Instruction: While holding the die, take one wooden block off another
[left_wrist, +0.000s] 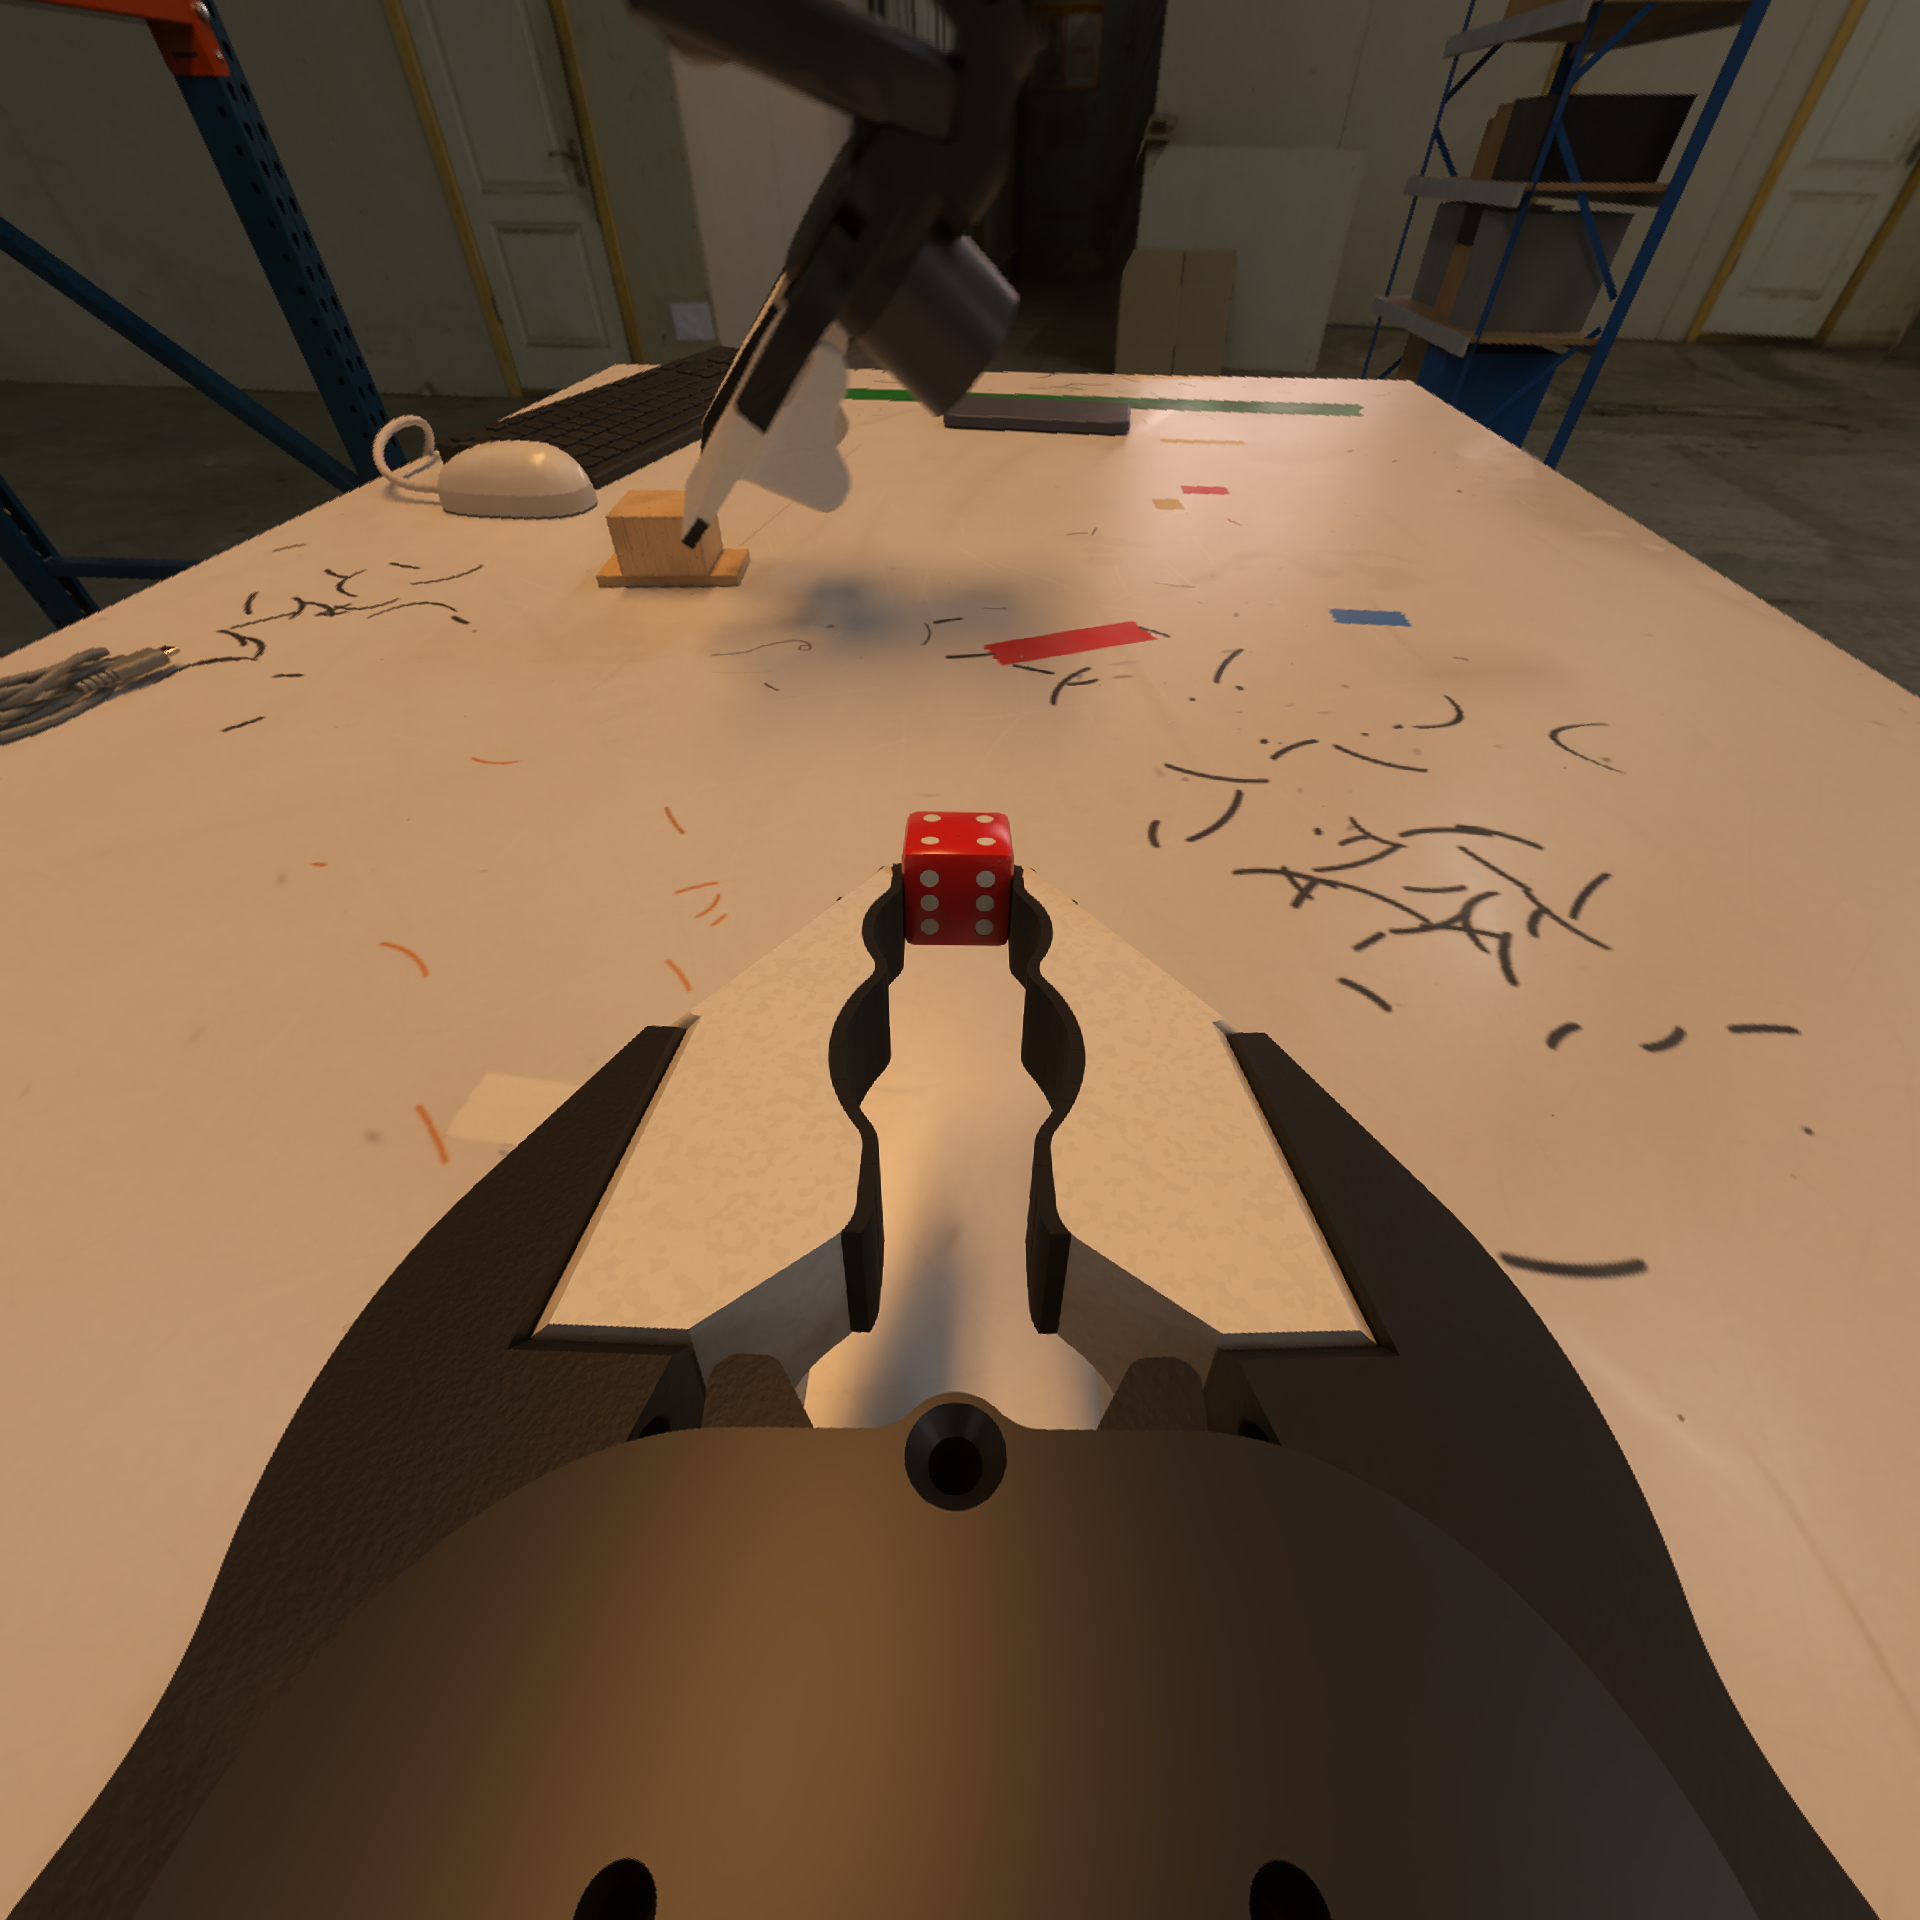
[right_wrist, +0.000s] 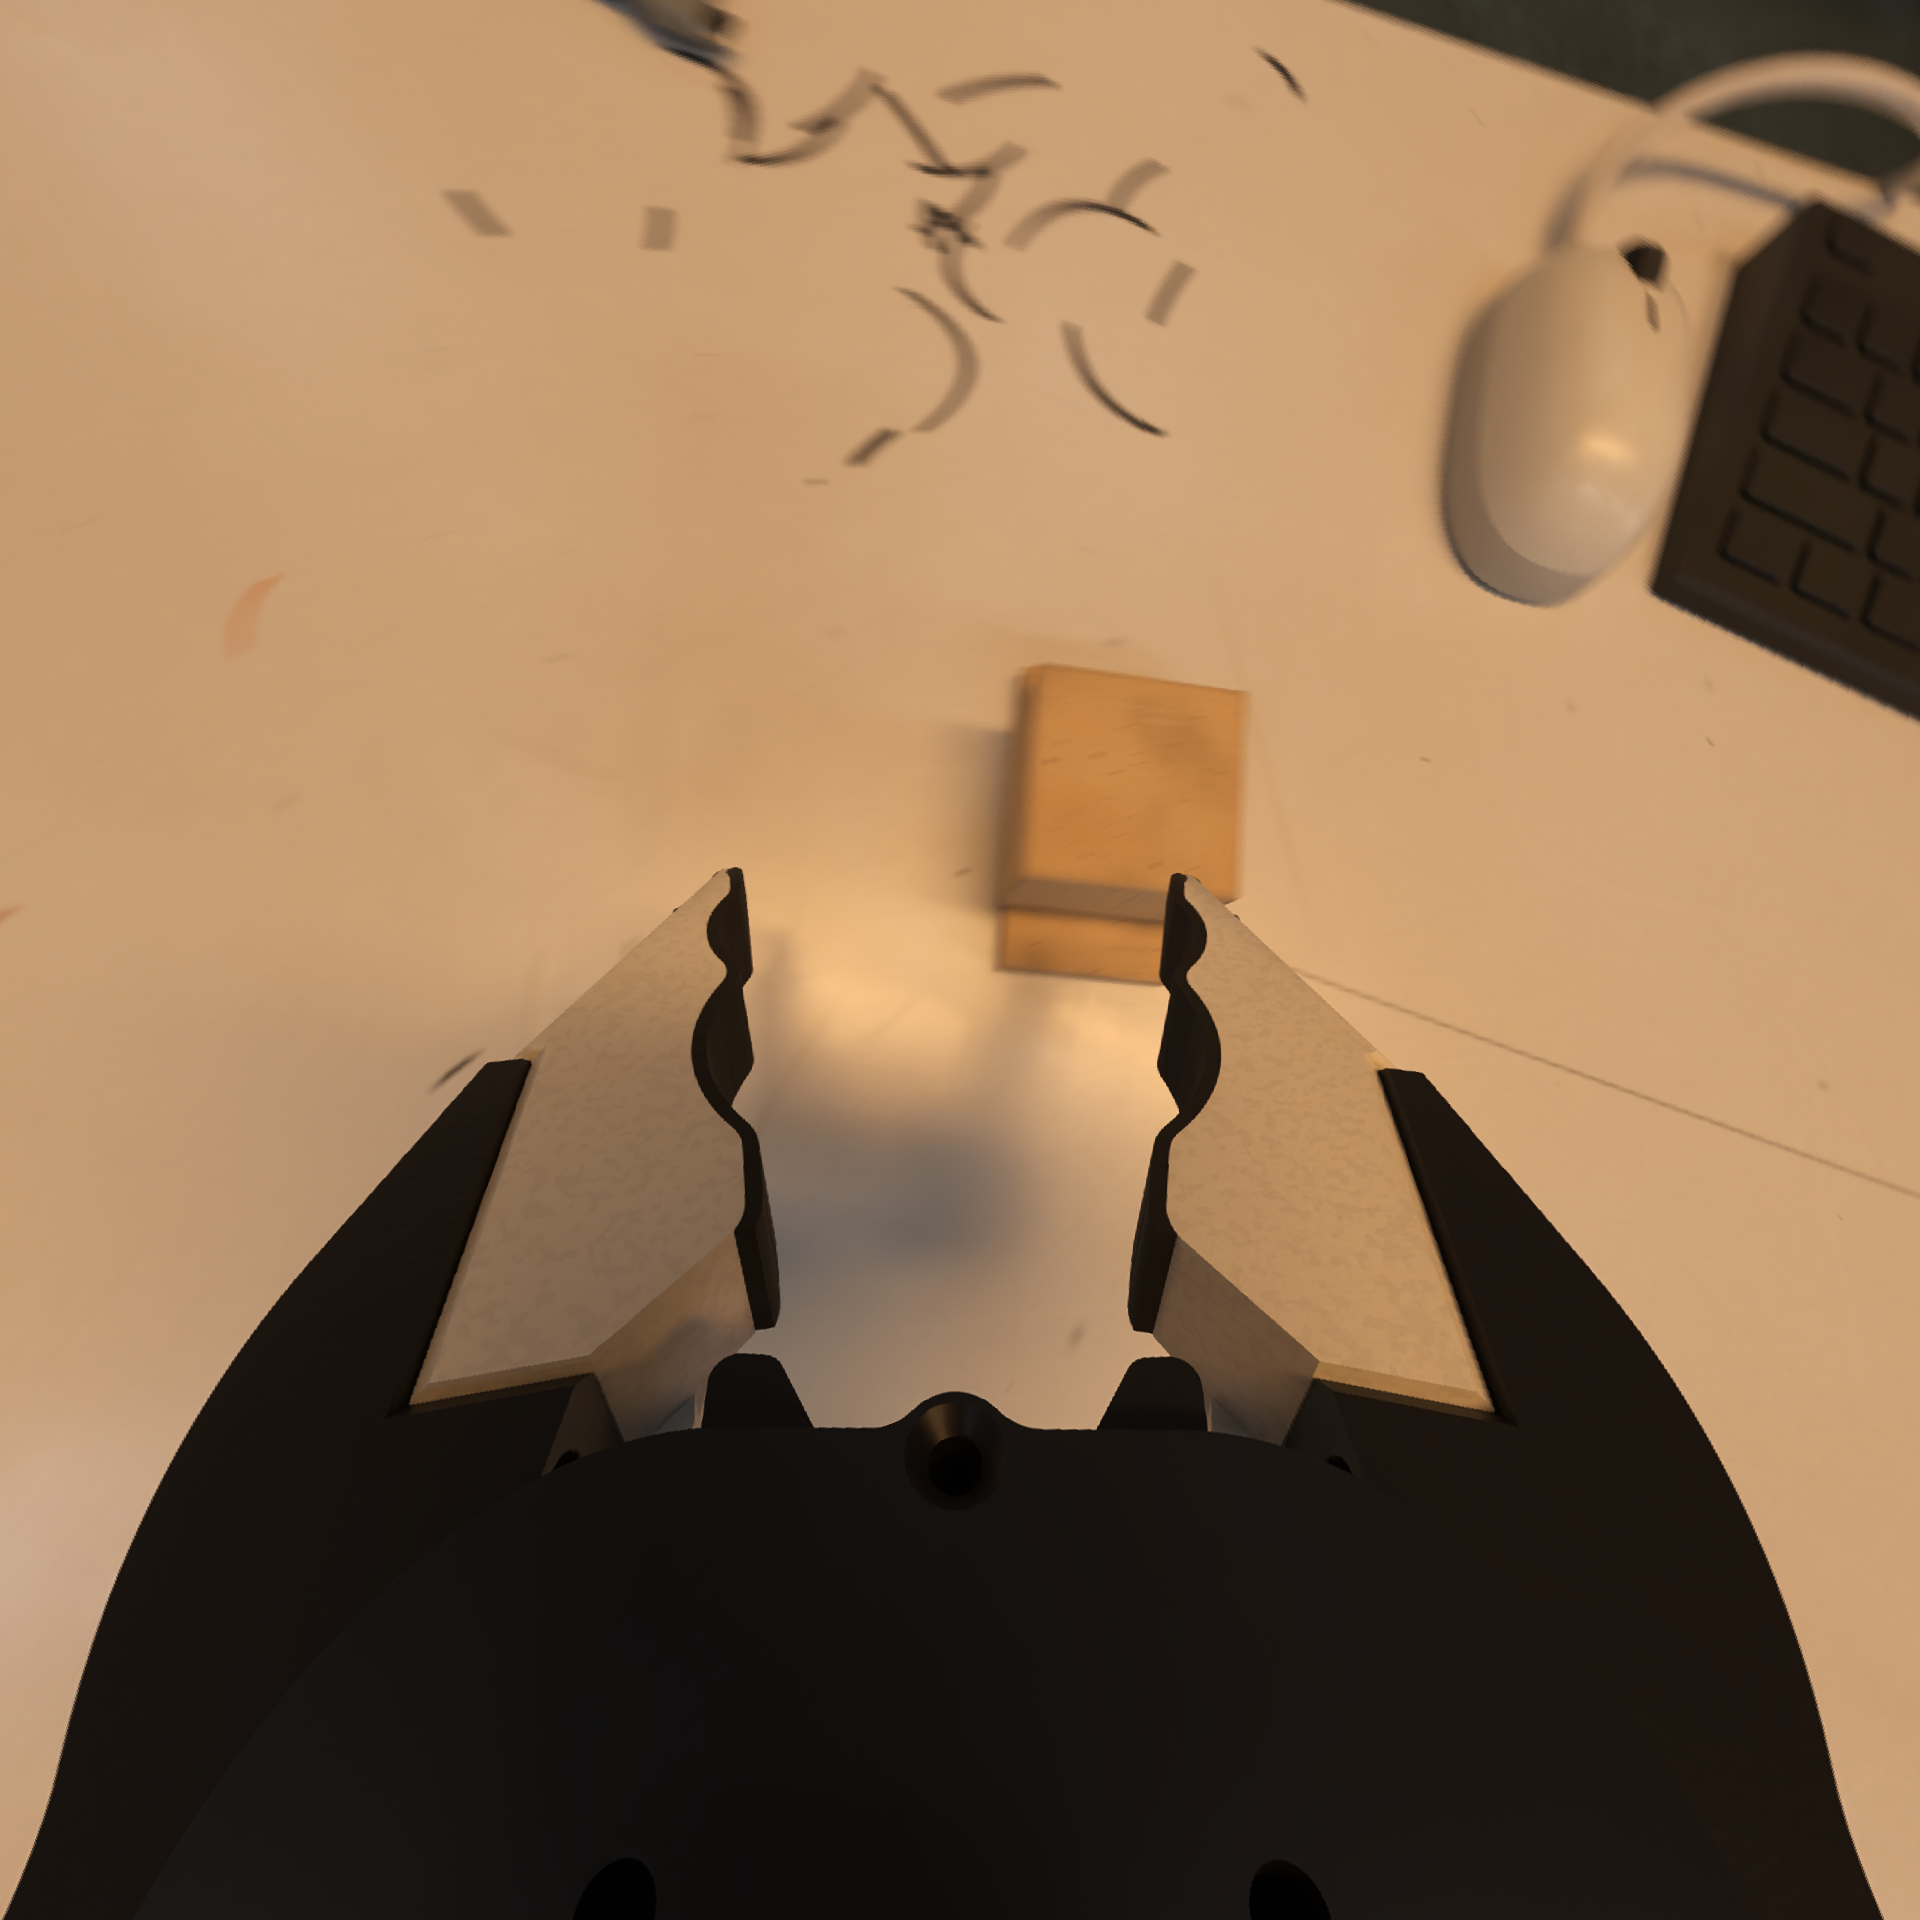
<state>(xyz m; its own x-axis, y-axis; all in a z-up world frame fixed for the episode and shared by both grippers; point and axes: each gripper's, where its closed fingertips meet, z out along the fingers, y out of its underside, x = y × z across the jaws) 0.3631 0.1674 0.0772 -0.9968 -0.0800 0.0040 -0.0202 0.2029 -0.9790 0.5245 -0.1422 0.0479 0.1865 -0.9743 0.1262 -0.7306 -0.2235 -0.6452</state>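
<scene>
Die: red die (left_wrist: 957, 879) with white pips, at the centre of the left wrist view, pinched between the tips of the left gripper (left_wrist: 957, 888), above the table (left_wrist: 1351, 1143).
Left gripper: jaws drawn narrow, one fingertip on each side of the die; nothing else between the fingers.
Blocks: thick wooden block (left_wrist: 661, 533) stacked on a thin flat wooden block (left_wrist: 673, 570), upper left of the left wrist view; the flat one juts out past the thick one on both sides.
Blocks from above: in the right wrist view the thick block (right_wrist: 1130, 784) sits just above centre, with the flat block (right_wrist: 1081, 943) showing below its lower edge.
Right gripper: spread wide and empty (right_wrist: 956, 883) in its own view, tips above the stack, its right-hand fingertip overlapping the stack's lower right corner in the picture; contact cannot be told. In the left wrist view it (left_wrist: 717, 509) reaches down from the top of the frame to the thick block.
Mouse: white, corded (left_wrist: 514, 479), just left of the stack; upper right in the right wrist view (right_wrist: 1569, 426).
Keyboard: dark (left_wrist: 623, 416), beyond the mouse; at the right edge in the right wrist view (right_wrist: 1818, 436).
Table: pale top with black and orange scribbles and patches of red, blue and green tape.
</scene>
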